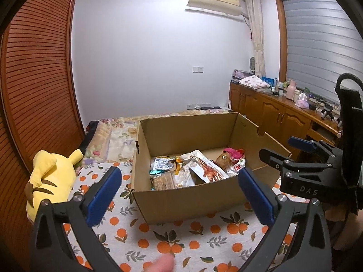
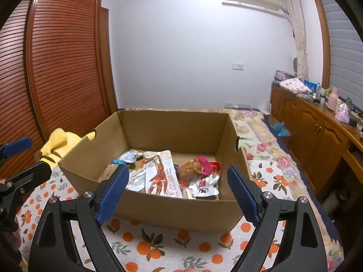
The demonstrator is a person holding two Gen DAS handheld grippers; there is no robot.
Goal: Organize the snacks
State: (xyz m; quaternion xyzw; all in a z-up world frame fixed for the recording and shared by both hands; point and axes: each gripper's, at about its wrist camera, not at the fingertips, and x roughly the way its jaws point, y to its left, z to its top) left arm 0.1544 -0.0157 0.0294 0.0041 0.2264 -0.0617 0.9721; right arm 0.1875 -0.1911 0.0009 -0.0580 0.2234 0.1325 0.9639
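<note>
Left wrist view first: the left gripper (image 1: 179, 196), black with blue ribbed pads, has its jaws spread wide, nothing between them, held just short of the near wall of the open brown cardboard box (image 1: 190, 200). That box sits on the white bedspread printed with oranges (image 1: 158, 238). Inside, the snacks are piled on the box floor: a long white packet with a red claw picture (image 1: 204, 166) lying diagonally on top, a brown wrapped snack (image 1: 223, 159) toward the right, a silver foil packet (image 1: 161, 162) on the left. A yellow plush toy (image 1: 48, 174) lies on the bed off to the left, well apart from the box. On the right, the right gripper (image 1: 283, 149) sits beside the box's right wall, jaws parted.

Over to the right wrist view: the right gripper (image 2: 178, 191) shows its blue pads standing well apart, empty, hovering at the box's (image 2: 181, 210) near wall. No earlier picture to compare. The white claw packet (image 2: 162, 176) lies centre, the brown snack (image 2: 189, 170) just right of it, touching a pink wrapper (image 2: 205, 164). The left gripper (image 2: 22, 156) peeks in at the left edge, jaws parted.
</note>
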